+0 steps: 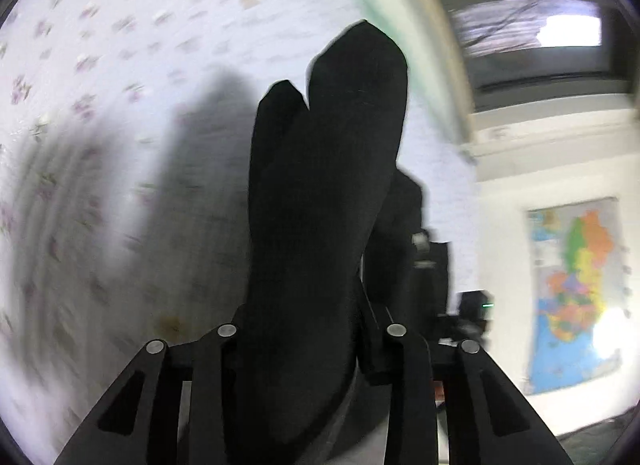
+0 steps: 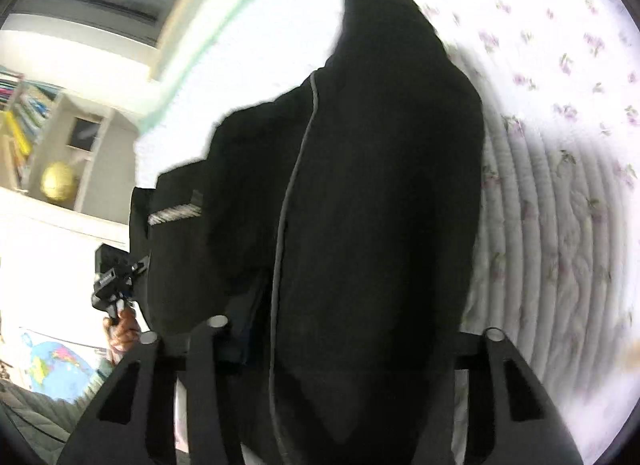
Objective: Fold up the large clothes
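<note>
Black garment (image 1: 320, 193) was clamped in L hand-held gripper (image 1: 308, 345) and R hand-held gripper (image 2: 340, 345), jaws narrow on cloth; it was held lifted above floral quilted bed cover (image 1: 100, 65). Grey piping (image 2: 296, 169) was noted.

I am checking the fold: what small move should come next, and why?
Probably lower both grippers together toward the floral quilt. The black garment hangs draped over the left gripper and right gripper, above the bedding, so it cannot yet be flattened.
</note>
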Demonstrator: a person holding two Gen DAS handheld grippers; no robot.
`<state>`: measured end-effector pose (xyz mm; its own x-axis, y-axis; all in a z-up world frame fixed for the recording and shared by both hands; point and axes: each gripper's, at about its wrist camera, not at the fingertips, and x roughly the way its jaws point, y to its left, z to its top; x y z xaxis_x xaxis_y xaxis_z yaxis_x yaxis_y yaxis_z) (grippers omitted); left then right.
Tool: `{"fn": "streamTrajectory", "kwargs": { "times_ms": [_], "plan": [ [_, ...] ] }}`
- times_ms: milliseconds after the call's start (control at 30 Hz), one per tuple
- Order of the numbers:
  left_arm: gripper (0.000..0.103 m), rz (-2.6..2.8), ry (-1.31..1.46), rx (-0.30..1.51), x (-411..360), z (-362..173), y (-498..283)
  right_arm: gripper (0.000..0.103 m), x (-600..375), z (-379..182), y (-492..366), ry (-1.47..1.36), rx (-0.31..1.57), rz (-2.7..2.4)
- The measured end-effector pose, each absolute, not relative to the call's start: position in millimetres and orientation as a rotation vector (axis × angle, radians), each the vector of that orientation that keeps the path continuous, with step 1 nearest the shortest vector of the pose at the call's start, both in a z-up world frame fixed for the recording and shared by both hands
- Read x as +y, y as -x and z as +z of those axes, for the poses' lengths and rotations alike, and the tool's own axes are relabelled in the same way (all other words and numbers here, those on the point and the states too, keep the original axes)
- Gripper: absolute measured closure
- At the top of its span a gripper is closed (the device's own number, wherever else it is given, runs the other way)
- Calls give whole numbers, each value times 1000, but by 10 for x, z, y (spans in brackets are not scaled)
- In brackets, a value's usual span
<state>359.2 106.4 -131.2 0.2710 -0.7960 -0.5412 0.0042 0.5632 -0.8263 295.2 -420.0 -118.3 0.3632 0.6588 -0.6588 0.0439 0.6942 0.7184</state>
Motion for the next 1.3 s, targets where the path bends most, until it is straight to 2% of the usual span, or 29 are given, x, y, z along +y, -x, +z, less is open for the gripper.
{"fn": "streamTrajectory", "kwargs": {
  "times_ms": [367,533,700,900,1067,1200,1300],
  "plan": [
    [69,-861,880,895,851,79,-2289,52,-3752,-55,-1674,-757,929,585],
    [69,-868,855,908,917,234,-1830,52,-3580,413,-1177,-665,964,549],
    [69,-829,883,1015,1142,-178,-1551,52,-3409,322,-901,-613,1082,496],
    [69,-707,918,1144,1277,-1097,-1399,52,-3248,-473,-889,-557,1234,415],
    [69,-635,1063,1067,1846,-1830,-1443,52,-3361,-982,-1044,-497,1209,344],
    [69,-625,1207,1055,2140,-2439,-1497,42,-3458,-1421,-989,-505,1190,336],
    [68,-648,1144,1021,2073,-2452,-1481,38,-3680,-1730,-827,-633,1138,379]
  ]
}}
